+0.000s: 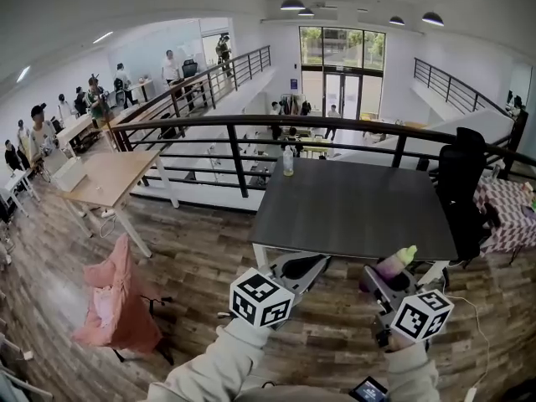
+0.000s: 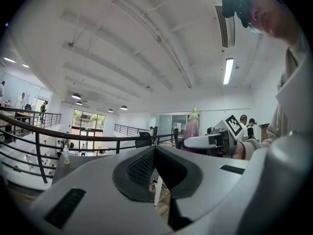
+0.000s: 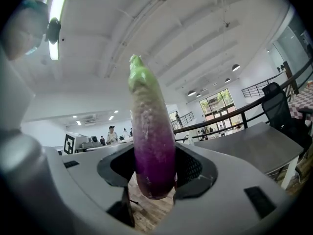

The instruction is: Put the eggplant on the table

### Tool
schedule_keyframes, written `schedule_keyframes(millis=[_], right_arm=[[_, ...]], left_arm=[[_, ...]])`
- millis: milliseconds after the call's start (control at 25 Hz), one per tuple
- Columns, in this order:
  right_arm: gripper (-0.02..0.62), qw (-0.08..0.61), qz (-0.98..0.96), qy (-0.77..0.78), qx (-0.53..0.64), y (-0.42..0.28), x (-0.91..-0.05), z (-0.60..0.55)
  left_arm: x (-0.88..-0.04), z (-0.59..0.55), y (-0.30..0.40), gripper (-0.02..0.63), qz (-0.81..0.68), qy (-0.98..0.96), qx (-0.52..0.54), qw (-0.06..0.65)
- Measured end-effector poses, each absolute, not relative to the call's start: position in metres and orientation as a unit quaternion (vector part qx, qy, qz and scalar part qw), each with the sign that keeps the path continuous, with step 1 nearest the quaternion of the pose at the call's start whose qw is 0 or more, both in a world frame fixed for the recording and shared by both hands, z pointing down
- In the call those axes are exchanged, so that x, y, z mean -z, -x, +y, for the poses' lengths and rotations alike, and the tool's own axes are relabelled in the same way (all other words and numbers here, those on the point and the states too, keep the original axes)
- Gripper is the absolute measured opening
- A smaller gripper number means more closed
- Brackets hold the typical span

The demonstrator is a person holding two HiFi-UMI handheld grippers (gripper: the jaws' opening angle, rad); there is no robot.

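Wood floor (image 1: 193,258), black railing (image 1: 238,157).

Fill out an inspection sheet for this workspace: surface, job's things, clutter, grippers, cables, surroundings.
Surface: dark grey rectangular table, mostly bare.
Job's things: purple eggplant with green cap, upright in the right gripper, not yet on the table.
Clutter: clear plastic bottle at the table's far edge.
Grippers: right gripper shut on the eggplant; left gripper jaws together, empty.
Cables: thin white cable on the wood-look floor, right of the table.
Surroundings: black metal railing behind the table; black office chair at its right; pink cloth draped at left; people at distant desks.
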State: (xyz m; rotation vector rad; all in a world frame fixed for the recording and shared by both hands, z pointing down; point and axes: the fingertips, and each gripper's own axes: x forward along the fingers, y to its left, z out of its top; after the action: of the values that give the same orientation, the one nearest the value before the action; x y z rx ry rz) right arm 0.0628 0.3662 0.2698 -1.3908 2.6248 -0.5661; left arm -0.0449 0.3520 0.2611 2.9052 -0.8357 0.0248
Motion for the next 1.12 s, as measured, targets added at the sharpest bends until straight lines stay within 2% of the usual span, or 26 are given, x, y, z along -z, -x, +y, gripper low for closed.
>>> schedule_keyframes(millis=[280,680,1120], right_arm=[[0.221,0.078,0.870,0.447,0.192,-0.086,-0.275,0.364],[0.221,0.055,0.873,0.451,0.178,-0.111,-0.276,0.357],[0.221,0.030,0.865,0.463,0.193,-0.108,-0.296,0.305]], left_arm=[[-0.264,0.350,0.020,0.002,-0.277,-0.959,-0.016,0.059],[-0.257,0.336,-0.011,0.002,-0.279,-0.958,-0.001,0.065],[-0.251,0.288,-0.007,0.002,-0.253,-0.964,0.027,0.074]])
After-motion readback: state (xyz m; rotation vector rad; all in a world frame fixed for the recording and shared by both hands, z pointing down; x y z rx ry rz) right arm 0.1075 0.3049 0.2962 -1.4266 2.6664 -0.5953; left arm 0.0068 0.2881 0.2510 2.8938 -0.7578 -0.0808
